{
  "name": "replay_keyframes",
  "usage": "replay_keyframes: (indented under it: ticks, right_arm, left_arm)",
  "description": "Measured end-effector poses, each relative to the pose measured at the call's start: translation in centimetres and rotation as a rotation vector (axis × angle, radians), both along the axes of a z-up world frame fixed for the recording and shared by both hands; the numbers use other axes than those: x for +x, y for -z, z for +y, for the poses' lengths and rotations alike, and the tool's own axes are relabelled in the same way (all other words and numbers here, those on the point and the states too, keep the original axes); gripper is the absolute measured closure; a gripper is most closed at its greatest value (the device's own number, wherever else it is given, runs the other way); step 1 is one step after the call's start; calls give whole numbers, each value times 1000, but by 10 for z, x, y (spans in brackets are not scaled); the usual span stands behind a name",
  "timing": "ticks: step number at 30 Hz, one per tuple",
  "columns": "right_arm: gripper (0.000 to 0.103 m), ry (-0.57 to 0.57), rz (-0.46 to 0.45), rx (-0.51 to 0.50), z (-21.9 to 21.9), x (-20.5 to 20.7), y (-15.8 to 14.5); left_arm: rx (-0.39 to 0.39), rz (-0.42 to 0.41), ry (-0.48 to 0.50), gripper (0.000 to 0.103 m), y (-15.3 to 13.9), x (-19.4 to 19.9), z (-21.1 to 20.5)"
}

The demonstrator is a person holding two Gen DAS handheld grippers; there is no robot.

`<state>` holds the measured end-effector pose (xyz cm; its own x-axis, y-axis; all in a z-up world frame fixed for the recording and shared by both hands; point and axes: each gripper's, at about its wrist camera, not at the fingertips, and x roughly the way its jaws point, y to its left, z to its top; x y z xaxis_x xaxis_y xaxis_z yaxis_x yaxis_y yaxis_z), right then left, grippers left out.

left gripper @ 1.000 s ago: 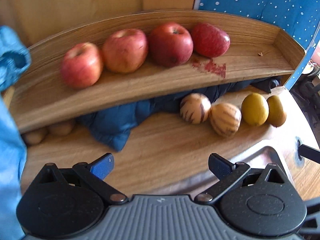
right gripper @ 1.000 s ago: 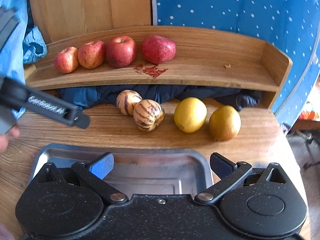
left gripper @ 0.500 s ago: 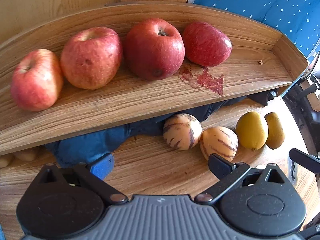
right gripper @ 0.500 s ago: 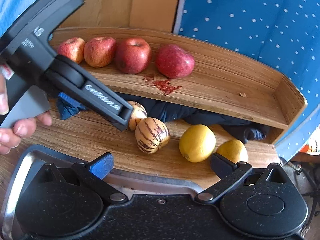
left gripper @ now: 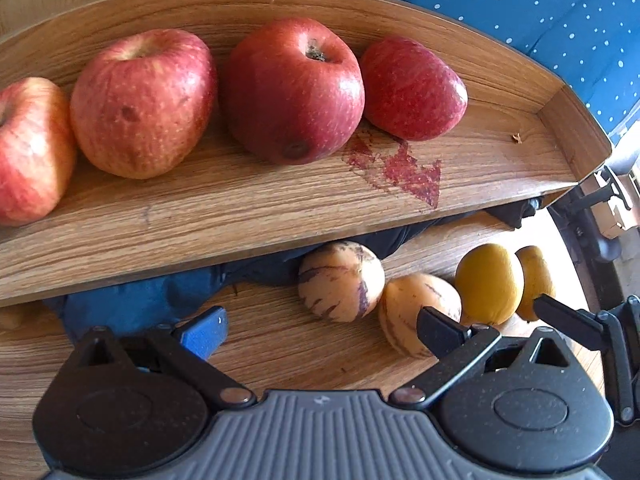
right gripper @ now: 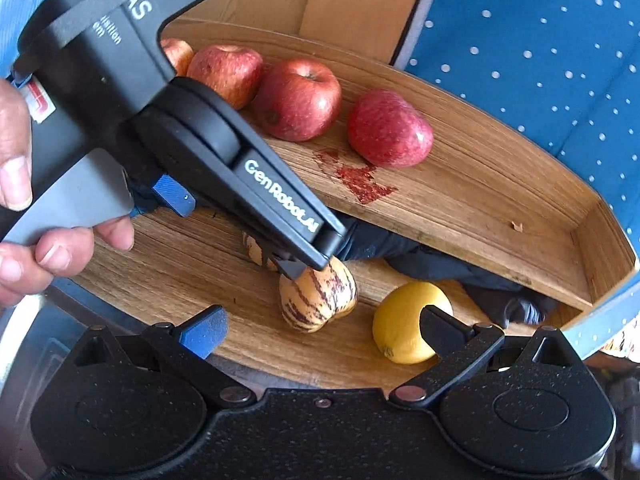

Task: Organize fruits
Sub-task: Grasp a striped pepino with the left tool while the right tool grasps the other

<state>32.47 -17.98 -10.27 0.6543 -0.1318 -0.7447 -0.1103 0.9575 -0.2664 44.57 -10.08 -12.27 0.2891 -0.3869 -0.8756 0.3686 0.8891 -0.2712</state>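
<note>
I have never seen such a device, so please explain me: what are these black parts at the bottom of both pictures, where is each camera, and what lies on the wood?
There is no robot. A person holds two hand-held grippers, one per hand, each with a camera looking forward along its two fingers. The black parts at the bottom are the gripper itself.

The left camera's picture shows the left gripper, open and empty. The right camera's picture shows the right gripper, also open and empty, and before it the left one in the person's hand.

On the curved wooden shelf lie four red apples in a row, beside a red stain. Below, on the table, lie two striped fruits, yellow fruits and dark blue cloth.
</note>
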Motion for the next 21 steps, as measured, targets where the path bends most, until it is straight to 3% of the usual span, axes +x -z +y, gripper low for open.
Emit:
replay_keyframes:
  ticks: [6, 11, 21]
  right_arm:
    - [16, -61, 18, -50, 4, 14, 9]
    - [26, -98, 30, -75, 8, 24, 16]
    - [37, -101, 76, -96, 9, 36, 28]
  left_arm:
    - [-71, 3, -28, 8, 3, 3, -3]
    - [-131, 14, -49, 22, 3, 5, -5]
    - [-154, 46, -98, 28, 9, 10, 6]
